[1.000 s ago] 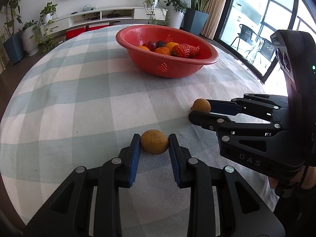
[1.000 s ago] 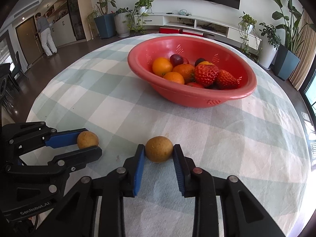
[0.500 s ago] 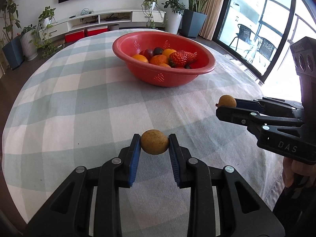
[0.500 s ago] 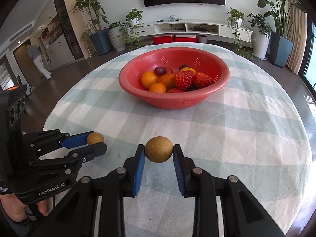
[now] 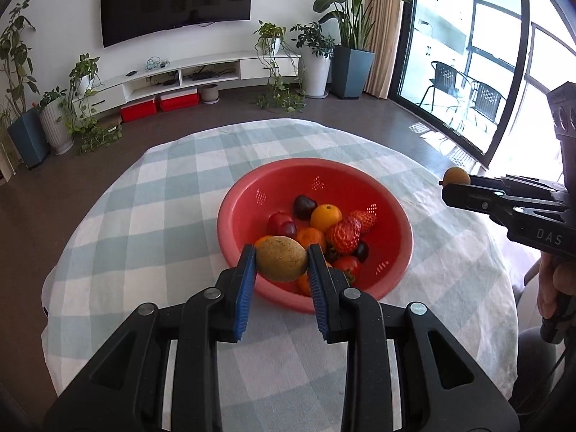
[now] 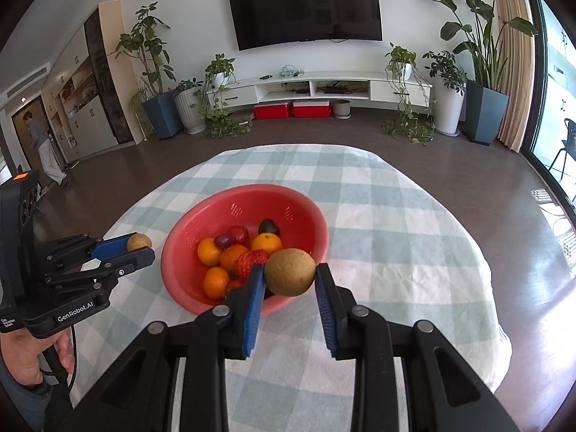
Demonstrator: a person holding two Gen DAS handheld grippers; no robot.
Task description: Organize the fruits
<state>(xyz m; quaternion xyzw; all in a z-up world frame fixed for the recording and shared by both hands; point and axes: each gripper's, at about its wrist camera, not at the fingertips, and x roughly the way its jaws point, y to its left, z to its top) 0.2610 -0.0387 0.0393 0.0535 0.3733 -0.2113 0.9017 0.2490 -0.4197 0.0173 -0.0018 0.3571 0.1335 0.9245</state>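
Observation:
My left gripper (image 5: 281, 257) is shut on a round brown fruit (image 5: 281, 258) and holds it high above the near rim of the red colander bowl (image 5: 244, 194). It also shows in the right wrist view (image 6: 135, 246) at the bowl's left side. My right gripper (image 6: 289, 273) is shut on a second brown fruit (image 6: 290, 271), raised above the bowl's near right rim (image 6: 316, 216). It also shows in the left wrist view (image 5: 454, 180) to the bowl's right. The bowl holds oranges (image 6: 266, 243), strawberries (image 5: 343, 234) and dark plums (image 5: 304, 207).
The round table carries a green and white checked cloth (image 5: 162, 216). Its edges fall away on all sides to a dark floor. Plants, a TV unit and glass doors stand far behind. A person (image 6: 43, 151) stands at the far left.
Both grippers have lifted their brown fruits off the cloth, risen high and moved toward the bowl. The views now tilt down into the bowl.

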